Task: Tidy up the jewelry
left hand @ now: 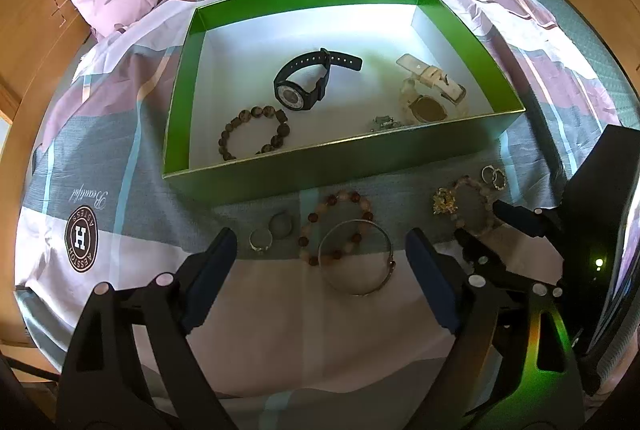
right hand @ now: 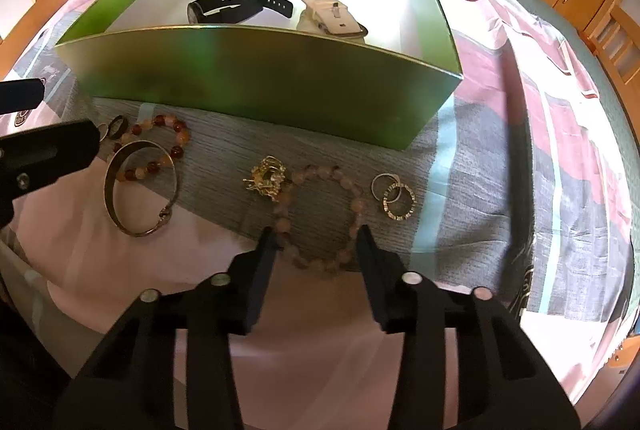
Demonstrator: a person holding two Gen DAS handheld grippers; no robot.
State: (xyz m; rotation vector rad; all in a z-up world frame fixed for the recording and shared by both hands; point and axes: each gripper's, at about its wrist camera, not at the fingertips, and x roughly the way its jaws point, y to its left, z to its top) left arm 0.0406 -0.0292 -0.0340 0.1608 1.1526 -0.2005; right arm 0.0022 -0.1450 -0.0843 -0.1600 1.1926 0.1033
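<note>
right gripper (right hand: 316,238) straddling pink bead bracelet (right hand: 320,214) — green box (right hand: 256,78) behind

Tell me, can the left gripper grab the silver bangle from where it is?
Probably yes. The left gripper has its jaws wide open on either side of the silver bangle, and only the red bead bracelet overlaps it. It might get pinched too.

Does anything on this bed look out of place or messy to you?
Nothing is broken or spilled. Several pieces lie outside the green box: a metal bangle overlapping a bead bracelet, a pink bead bracelet touching a gold brooch, and rings.
</note>
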